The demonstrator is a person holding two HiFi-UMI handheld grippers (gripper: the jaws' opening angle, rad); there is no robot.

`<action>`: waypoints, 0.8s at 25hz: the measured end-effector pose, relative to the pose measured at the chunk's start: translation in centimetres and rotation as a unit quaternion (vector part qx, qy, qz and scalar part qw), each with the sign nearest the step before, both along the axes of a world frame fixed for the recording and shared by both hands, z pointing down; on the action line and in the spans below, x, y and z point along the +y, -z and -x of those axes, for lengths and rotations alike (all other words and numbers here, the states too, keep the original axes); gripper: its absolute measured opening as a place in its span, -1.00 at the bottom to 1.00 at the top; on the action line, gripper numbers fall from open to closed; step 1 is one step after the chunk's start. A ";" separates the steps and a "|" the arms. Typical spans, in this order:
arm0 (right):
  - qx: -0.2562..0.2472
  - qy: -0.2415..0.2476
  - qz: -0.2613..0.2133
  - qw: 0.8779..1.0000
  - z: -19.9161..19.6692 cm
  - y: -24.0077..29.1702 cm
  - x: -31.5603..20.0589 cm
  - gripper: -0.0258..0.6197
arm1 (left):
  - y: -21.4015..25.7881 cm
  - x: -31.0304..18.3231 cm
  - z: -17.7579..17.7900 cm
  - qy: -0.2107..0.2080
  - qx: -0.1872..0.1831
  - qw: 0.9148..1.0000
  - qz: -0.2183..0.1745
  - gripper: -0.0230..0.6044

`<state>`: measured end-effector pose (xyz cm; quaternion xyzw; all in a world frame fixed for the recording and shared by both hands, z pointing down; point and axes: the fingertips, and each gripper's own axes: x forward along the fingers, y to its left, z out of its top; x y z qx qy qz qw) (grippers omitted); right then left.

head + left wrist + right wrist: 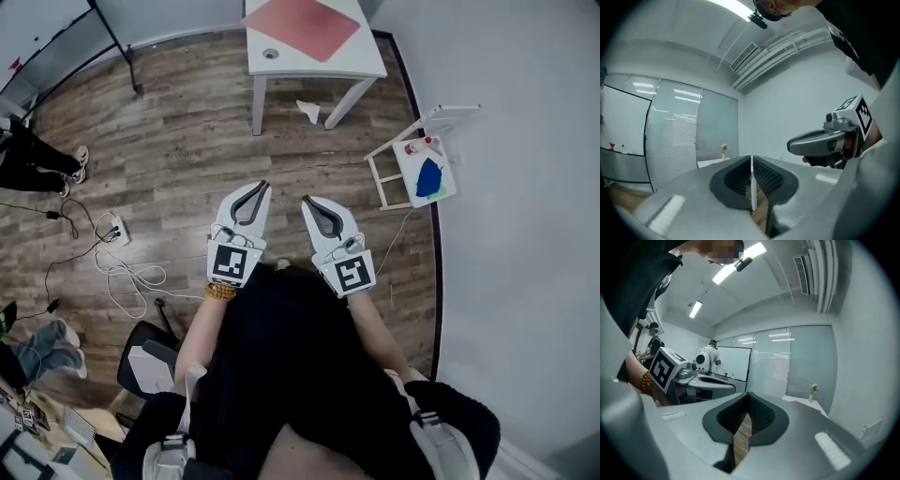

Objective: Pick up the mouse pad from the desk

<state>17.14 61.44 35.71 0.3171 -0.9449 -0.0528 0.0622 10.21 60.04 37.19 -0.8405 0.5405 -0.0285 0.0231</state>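
Head view is mostly brown wood-plank floor [187,141]. At top stands the white desk surface [370,66], far edge cut off by the frame. On it lies the flat red mouse pad [302,26], top corner cropped, well apart from both tools. The left hand-held gripper [259,187] & right hand-held gripper [307,201] hang near the person's torso, jaws pressed together w/ nothing btwn them.

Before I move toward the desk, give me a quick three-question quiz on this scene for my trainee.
1. Multiple choice: where is the red mouse pad? A: on the white desk. B: on the wall. C: in a gripper.
2. True or false: the left gripper and the right gripper both have their jaws together, holding nothing.
3. Fill in: the crumpled paper lies on the ____.

Key: 1 A; 2 true; 3 floor.
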 end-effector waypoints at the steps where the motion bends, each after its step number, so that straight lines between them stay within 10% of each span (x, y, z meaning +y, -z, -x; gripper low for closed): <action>1: 0.006 -0.006 -0.001 1.000 0.6 -0.1 -0.4 -0.86 | -0.2 -0.4 0.5 -0.004 0.001 1.000 0.002 -0.88; 20: 0.026 -0.037 0.024 0.999 4.0 -4.1 -16.8 -0.86 | -3.1 -15.5 3.6 -0.029 -0.014 0.998 0.045 -0.89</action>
